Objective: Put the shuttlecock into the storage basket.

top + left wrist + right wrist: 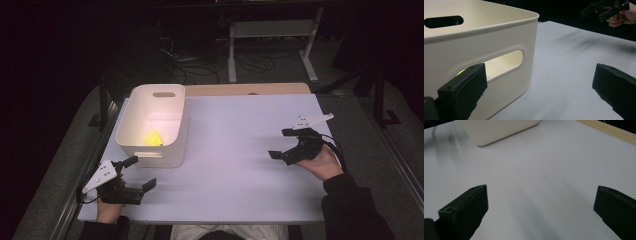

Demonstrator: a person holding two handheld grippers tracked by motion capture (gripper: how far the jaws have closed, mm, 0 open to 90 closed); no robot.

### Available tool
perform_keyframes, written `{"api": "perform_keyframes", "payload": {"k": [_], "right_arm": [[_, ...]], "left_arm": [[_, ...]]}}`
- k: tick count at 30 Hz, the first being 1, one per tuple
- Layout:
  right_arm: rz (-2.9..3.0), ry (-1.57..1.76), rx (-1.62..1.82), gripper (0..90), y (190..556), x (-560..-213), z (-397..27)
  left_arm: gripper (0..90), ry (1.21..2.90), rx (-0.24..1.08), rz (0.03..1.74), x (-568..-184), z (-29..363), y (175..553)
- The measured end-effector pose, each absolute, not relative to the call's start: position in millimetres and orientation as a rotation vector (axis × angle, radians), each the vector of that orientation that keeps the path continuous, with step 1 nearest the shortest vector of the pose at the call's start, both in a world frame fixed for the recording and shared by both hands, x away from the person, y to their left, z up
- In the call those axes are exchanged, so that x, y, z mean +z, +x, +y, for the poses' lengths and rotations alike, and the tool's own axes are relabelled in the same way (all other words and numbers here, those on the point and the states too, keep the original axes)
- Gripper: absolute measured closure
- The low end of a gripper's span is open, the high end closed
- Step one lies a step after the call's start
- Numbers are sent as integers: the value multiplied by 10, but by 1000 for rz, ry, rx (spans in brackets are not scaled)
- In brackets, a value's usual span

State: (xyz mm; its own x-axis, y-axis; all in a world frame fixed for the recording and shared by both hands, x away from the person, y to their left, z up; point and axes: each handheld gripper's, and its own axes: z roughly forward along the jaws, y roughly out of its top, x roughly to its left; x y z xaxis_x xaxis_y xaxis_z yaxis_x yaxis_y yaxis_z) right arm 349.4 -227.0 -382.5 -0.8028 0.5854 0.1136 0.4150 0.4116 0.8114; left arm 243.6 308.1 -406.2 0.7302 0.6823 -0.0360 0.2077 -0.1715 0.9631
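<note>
the yellow thing (152, 138) lies on the floor of the white bin (131, 120), at the table's (240, 150) far left. both grippers are empty, jaws wide apart: the left gripper (142, 172) sits just beside the bin's near wall, the right gripper (279, 143) well apart over bare table. it looks like a pause between steps. the next move likely calls for lifting the left gripper over the rim to reach in.

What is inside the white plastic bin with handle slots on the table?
The white plastic bin holds one small yellow object on its floor, toward the near wall. That wall covers the strip of floor just behind it, so anything lying there cannot be seen.
</note>
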Motion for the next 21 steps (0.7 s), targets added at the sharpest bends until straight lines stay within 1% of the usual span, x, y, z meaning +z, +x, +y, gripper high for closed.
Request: {"api": "perform_keyframes", "payload": {"k": [21], "right_arm": [[2410,933,1388,0,3235,-3975,-2501]], "left_arm": [[0,1727,493,715,-4062,3083,2435]]}}
